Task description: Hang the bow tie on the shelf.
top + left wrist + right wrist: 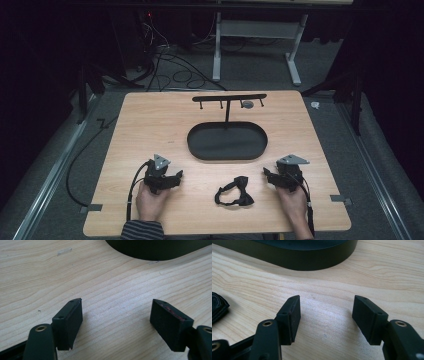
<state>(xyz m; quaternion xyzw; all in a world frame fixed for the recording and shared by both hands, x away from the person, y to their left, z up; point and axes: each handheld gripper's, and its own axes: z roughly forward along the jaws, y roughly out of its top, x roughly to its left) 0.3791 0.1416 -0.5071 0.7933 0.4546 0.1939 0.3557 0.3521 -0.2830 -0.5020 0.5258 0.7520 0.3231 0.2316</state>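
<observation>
While both hand-held grippers rest low on the wooden table, the high view places the black bow tie on the near part of the tabletop between them, touching neither. The left gripper sits to its left and the right gripper to its right. The right one appears slightly the nearer of the two, though the margin is small. The bow tie's long axis appears to run roughly left to right, slightly tilted, with its strap curled in a loop at the left end. Beyond it lies the black oval tray carrying an upright T-shaped hanger stand.

In the left gripper view, the left gripper has its jaws spread wide with bare wood grain between them and nothing held. The tray wall shows at the top.

In the right gripper view, the right gripper likewise stands wide open and empty. The bow tie lies at the left edge, well off the line of the jaws, so in my judgement this gripper would have to swing toward that side before it could close on the fabric. The tray wall crosses the top.
</observation>
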